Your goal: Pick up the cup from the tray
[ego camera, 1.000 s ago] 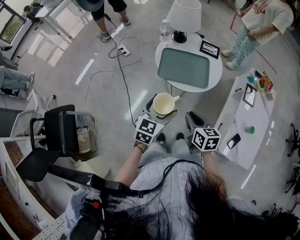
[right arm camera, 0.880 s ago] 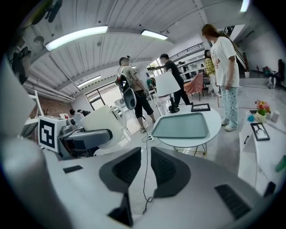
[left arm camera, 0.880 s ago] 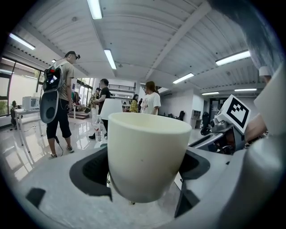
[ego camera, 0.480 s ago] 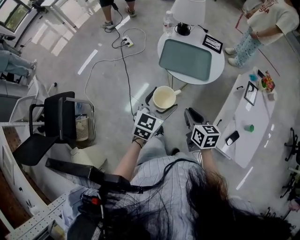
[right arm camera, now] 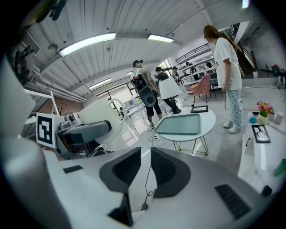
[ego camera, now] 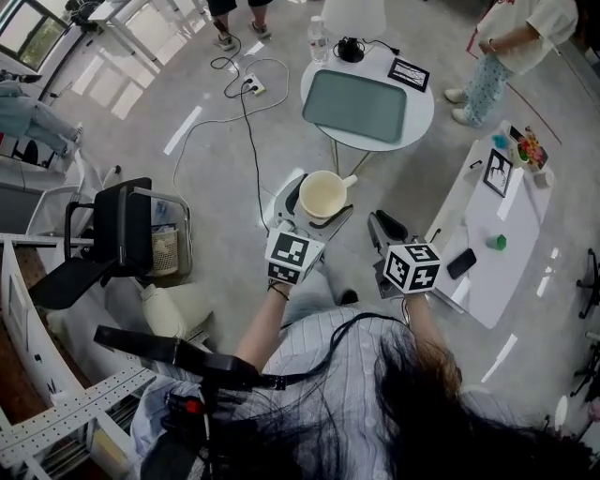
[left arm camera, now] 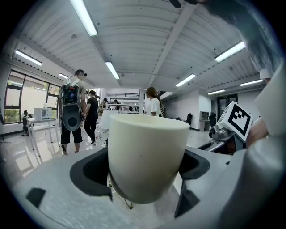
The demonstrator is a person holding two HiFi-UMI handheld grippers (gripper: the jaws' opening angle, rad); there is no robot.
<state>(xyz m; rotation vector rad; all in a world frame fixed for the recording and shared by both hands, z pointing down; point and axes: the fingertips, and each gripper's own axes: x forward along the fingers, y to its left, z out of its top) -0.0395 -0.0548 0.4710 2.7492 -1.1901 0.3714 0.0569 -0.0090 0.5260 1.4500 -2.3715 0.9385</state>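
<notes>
A cream cup (ego camera: pixel 323 194) hangs in the air over the floor, clamped between the jaws of my left gripper (ego camera: pixel 317 208). In the left gripper view the cup (left arm camera: pixel 145 156) fills the space between the two dark pads, upright with its rim on top. The empty grey-green tray (ego camera: pixel 354 105) lies on a round white table (ego camera: pixel 412 122), apart from the cup and beyond it. My right gripper (ego camera: pixel 384 228) is to the right of the cup, shut, with nothing between its pads (right arm camera: pixel 163 167). From its own view the tray (right arm camera: pixel 178 124) is ahead and the cup (right arm camera: pixel 100 117) is at the left.
A lamp (ego camera: pixel 352 21), water bottle (ego camera: pixel 318 39) and framed card (ego camera: pixel 407 73) share the round table. A long white table (ego camera: pixel 487 262) with a tablet and phone stands at right. A black chair (ego camera: pixel 117 244) is at left. A cable (ego camera: pixel 251 141) crosses the floor. People stand at the back.
The cup stays in my left gripper. The round table with the tray now lies a little farther from both grippers. The right gripper has hardly moved.
</notes>
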